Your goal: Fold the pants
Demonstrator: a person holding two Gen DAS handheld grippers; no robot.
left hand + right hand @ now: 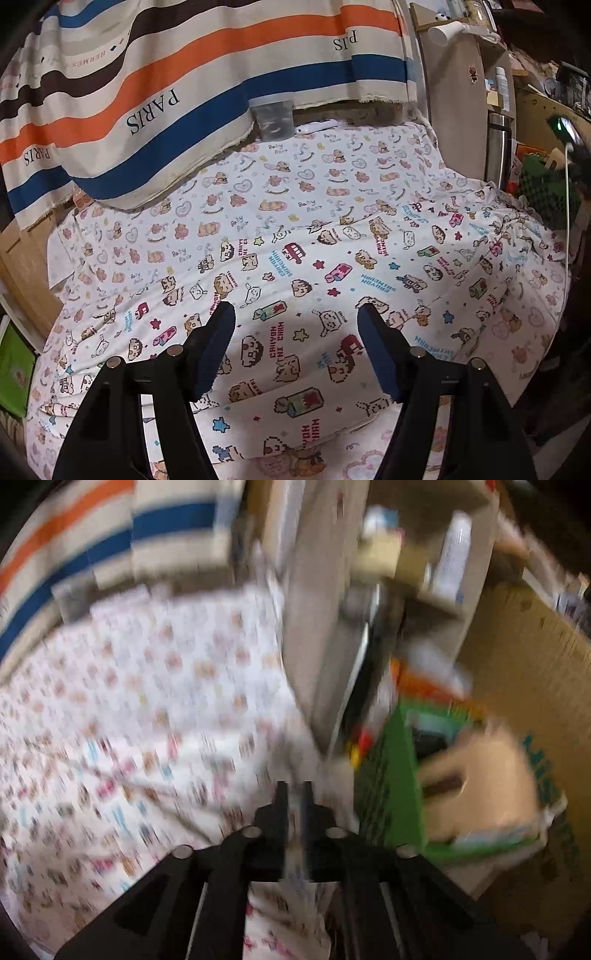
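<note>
Your left gripper (295, 325) hangs over the pants (332, 295), which lie spread flat on the bed across the middle and near part of the left wrist view. They are white with pixel-style cartoon figures and "Crayon Shin-chan" lettering, and they lie on a bedsheet (295, 173) printed with bears and hearts. The left fingers (218, 347) stand wide apart with only cloth below them; nothing is gripped.

Your right gripper (294, 794) shows in a badly blurred picture. Its two fingers stand close together with a narrow slit between them. Printed white cloth (288, 908), matching the pants in pattern, bunches right under and between them, but the blur hides whether the pads press on it, so you cannot tell if it is held. The rest of the pants (110, 775) spreads to the left of it.

At the far left a striped blanket (184, 74) with "PARIS" on it hangs down to the bed. A grey translucent box (272, 120) stands at the far edge of the sheet. To the right, off the bed, sits a green crate (391, 786).
</note>
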